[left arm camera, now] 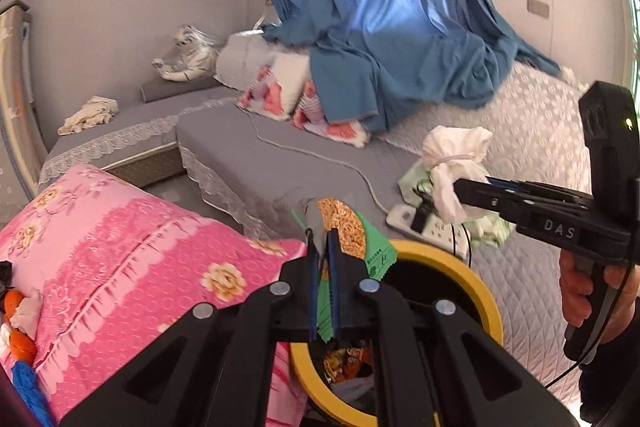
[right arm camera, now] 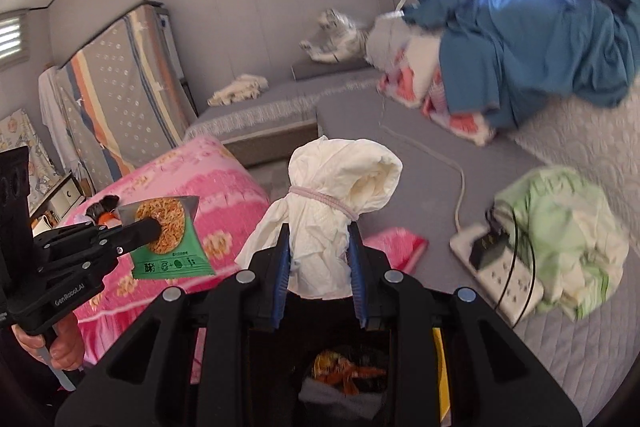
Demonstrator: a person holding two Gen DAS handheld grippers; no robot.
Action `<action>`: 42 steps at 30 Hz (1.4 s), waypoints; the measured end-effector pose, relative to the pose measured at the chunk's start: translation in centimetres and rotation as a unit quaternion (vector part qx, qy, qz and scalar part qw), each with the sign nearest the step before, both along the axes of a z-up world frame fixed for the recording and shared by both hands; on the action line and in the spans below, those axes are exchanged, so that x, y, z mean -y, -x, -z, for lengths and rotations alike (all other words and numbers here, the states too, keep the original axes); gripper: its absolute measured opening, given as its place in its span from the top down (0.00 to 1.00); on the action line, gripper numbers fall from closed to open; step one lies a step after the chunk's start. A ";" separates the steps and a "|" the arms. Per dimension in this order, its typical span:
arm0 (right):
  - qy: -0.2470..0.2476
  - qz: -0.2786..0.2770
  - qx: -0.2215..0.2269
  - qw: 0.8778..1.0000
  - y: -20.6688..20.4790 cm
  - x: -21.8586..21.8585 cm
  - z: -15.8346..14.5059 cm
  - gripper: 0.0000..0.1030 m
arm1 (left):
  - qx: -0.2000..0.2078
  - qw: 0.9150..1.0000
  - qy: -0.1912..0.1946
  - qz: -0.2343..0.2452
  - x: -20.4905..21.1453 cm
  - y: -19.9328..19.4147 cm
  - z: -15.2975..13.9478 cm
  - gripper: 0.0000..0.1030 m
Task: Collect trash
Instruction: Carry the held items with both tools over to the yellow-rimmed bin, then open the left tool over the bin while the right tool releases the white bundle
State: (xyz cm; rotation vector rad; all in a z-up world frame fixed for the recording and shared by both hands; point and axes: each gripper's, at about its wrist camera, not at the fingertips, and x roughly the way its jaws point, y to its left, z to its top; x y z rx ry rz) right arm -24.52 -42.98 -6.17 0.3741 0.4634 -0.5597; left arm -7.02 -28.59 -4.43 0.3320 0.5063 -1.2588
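My left gripper is shut on a green noodle snack packet and holds it above the yellow-rimmed trash bin. It also shows in the right wrist view with the packet. My right gripper is shut on a white tissue bundle tied with a rubber band, held above the bin's dark opening, which holds orange wrappers. In the left wrist view the right gripper holds the bundle to the right of the bin.
A pink floral pillow lies left of the bin. A white power strip with a black cable and a crumpled green cloth lie on the grey bed. A blue curtain drapes over pillows behind.
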 end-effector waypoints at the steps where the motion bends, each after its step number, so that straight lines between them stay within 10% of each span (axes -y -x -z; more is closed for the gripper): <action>1: -0.007 0.004 -0.006 1.000 0.1 0.2 0.6 0.76 | 0.000 1.000 -0.007 0.005 0.3 0.2 0.5 0.96; 26: -0.118 0.023 -0.100 0.988 -0.4 2.4 8.4 0.73 | -0.015 0.994 -0.096 0.056 3.8 2.5 6.6 0.93; 31: -0.131 0.031 -0.101 0.986 -0.2 3.0 8.8 0.59 | -0.011 0.995 -0.090 0.046 3.4 2.6 6.3 0.67; 42: -0.134 0.038 -0.097 0.986 -0.4 3.3 8.6 0.54 | -0.014 0.998 -0.068 0.010 2.0 0.6 4.8 0.51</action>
